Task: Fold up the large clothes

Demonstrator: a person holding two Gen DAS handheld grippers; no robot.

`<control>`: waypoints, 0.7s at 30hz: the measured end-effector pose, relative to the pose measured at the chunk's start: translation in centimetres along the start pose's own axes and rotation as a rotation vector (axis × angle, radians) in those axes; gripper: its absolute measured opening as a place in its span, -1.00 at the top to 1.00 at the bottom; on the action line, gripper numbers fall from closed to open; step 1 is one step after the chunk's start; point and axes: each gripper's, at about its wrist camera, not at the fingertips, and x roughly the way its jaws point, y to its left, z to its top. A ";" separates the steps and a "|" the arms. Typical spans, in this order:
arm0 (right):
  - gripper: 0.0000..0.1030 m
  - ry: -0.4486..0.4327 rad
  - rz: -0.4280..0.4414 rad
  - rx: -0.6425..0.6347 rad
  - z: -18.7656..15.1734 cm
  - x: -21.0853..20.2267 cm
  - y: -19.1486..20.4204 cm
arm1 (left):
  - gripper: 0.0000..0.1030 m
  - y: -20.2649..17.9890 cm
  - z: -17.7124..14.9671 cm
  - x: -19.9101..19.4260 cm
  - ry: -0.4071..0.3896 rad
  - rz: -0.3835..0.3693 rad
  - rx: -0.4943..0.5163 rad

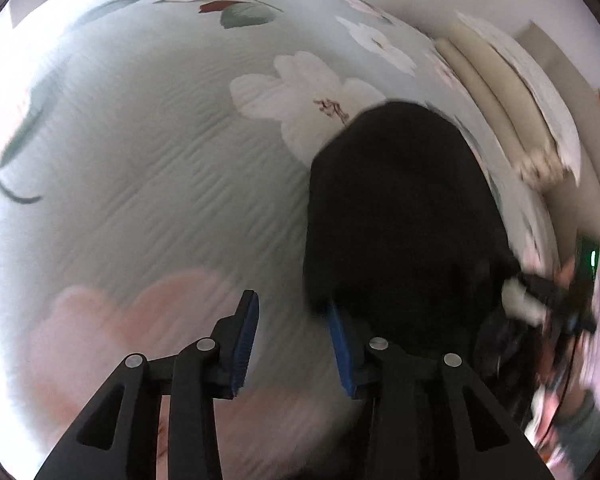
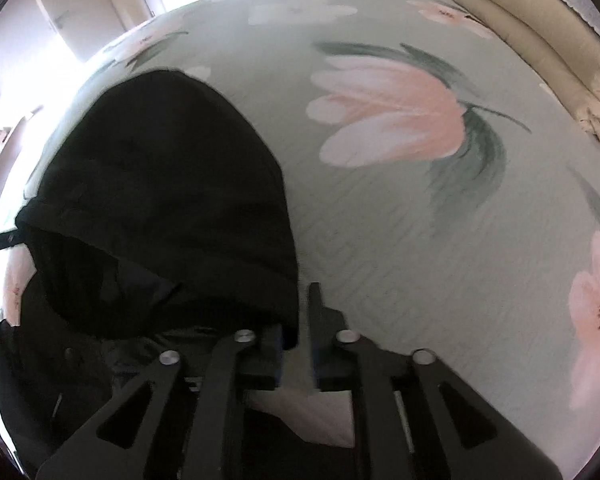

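Note:
A black garment point(image 1: 400, 216) lies on a pale green floral bedspread point(image 1: 148, 168). In the left wrist view my left gripper point(image 1: 292, 312) is open, its blue-padded fingers point(image 1: 246, 332) spread at the garment's near left corner; the right pad sits partly under the black cloth edge. The right gripper shows blurred at the garment's right side point(image 1: 540, 304). In the right wrist view the garment point(image 2: 168, 208) fills the left, with its edge hanging over my right gripper point(image 2: 298, 320). The jaws stand a narrow gap apart with black cloth at the left pad; I cannot tell if it is gripped.
Beige folded bedding point(image 2: 540, 40) lies along the far right edge of the bed, also in the left wrist view point(image 1: 496, 92). The bedspread point(image 2: 420, 240) stretches wide to the right of the garment. A bright window and wall point(image 2: 80, 20) lie beyond the bed's far left.

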 end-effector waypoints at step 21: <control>0.47 0.069 0.085 -0.114 4.7 3.1 5.5 | 0.11 -6.0 2.1 5.8 -0.038 -0.033 0.014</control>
